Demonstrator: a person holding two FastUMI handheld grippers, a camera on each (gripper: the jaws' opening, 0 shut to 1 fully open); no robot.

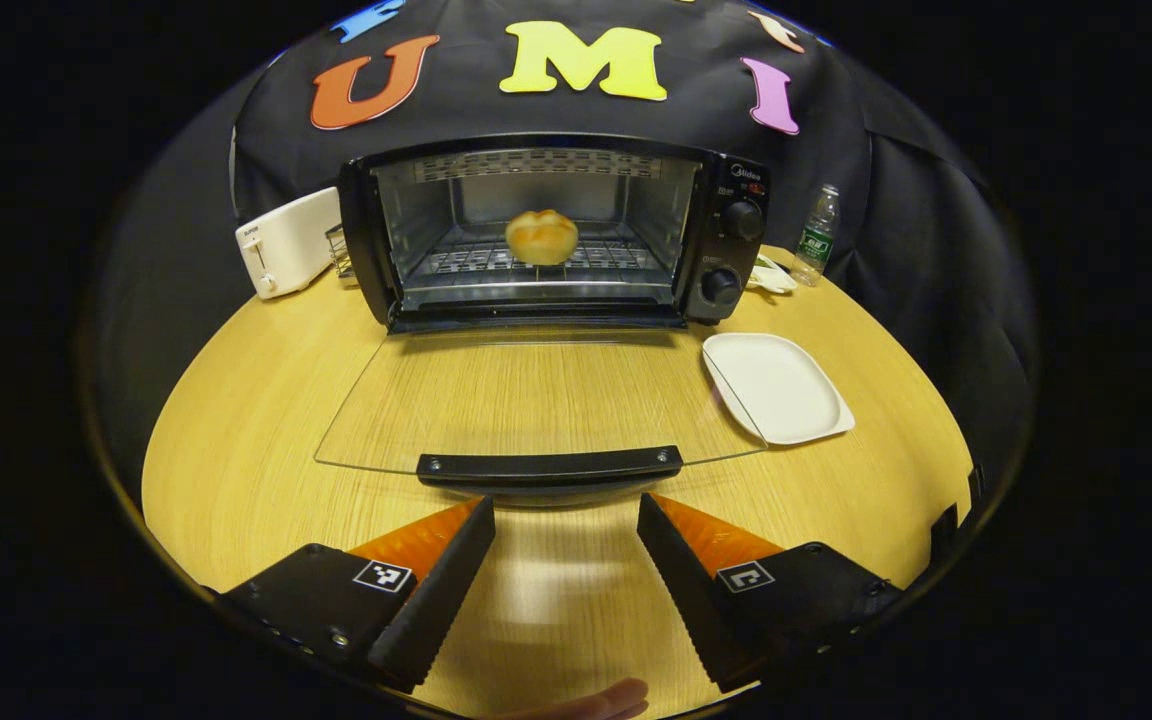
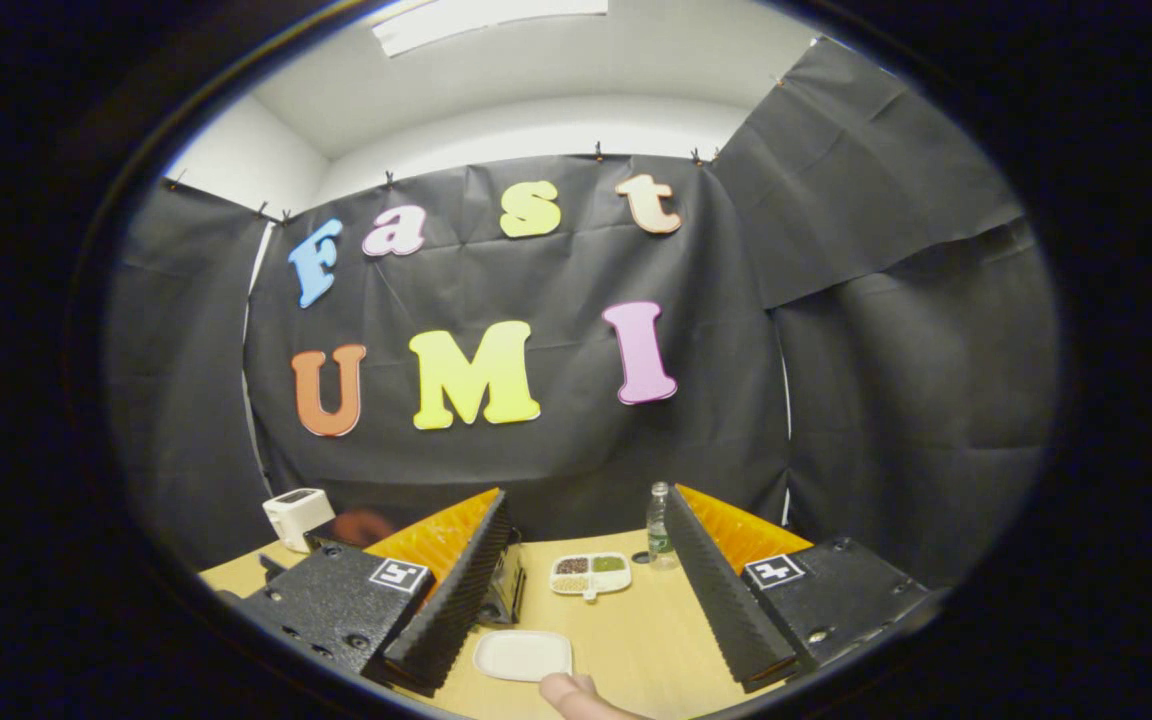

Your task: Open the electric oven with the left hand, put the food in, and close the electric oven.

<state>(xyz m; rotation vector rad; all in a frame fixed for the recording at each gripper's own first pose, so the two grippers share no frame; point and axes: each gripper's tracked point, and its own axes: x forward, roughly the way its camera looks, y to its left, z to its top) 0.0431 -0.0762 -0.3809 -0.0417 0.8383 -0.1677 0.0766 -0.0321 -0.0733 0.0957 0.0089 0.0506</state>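
Observation:
The black electric oven [image 1: 556, 235] stands at the back of the wooden table with its glass door [image 1: 536, 400] folded flat down. A round bread roll [image 1: 541, 236] sits on the wire rack inside. My left gripper [image 1: 566, 515] is open, its fingertips just short of the door's black handle [image 1: 550, 466] and not touching it. My right gripper [image 2: 586, 560] is open and raised, holding nothing; part of the oven [image 2: 506, 590] shows behind its left finger.
An empty white square plate [image 1: 778, 387] lies right of the oven door, also seen as the plate [image 2: 523, 655]. A white toaster [image 1: 286, 240] stands left of the oven, a water bottle [image 1: 816, 235] to its right. A divided snack tray [image 2: 591, 574] sits by the bottle [image 2: 658, 525].

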